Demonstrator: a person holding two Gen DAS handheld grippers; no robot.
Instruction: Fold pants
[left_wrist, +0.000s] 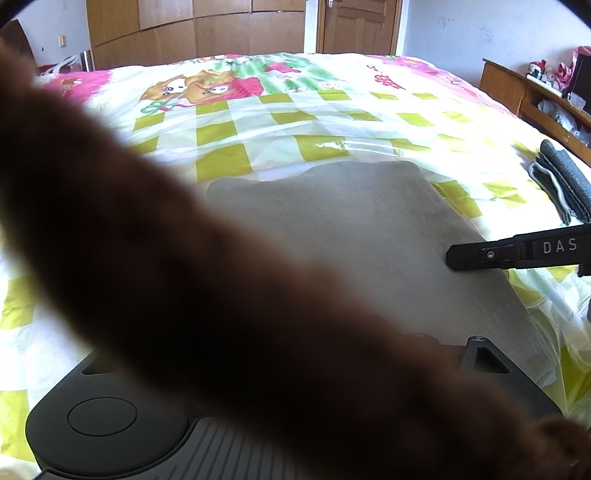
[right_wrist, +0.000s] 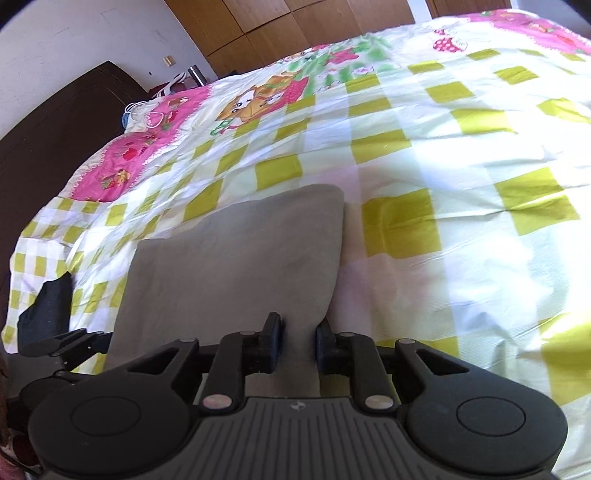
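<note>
Folded grey-beige pants (left_wrist: 354, 236) (right_wrist: 236, 266) lie flat on the checked bedspread (right_wrist: 443, 177). My right gripper (right_wrist: 298, 345) sits at the pants' near edge, its fingers drawn close together with grey fabric between them. In the left wrist view one right finger (left_wrist: 491, 254), marked DAS, reaches in from the right over the pants' right side. A blurred brown shape (left_wrist: 184, 258) close to the lens hides the left gripper's fingers. In the right wrist view, the left gripper (right_wrist: 94, 341) shows as black linkage at the pants' near left corner, with its jaws unclear.
A folded dark grey garment (left_wrist: 565, 184) lies on the bed to the right of the pants. A wooden shelf (left_wrist: 517, 85) with clutter stands past the bed's right side. A dark headboard (right_wrist: 44, 155) is at the left. A wardrobe (left_wrist: 192, 29) and door stand beyond.
</note>
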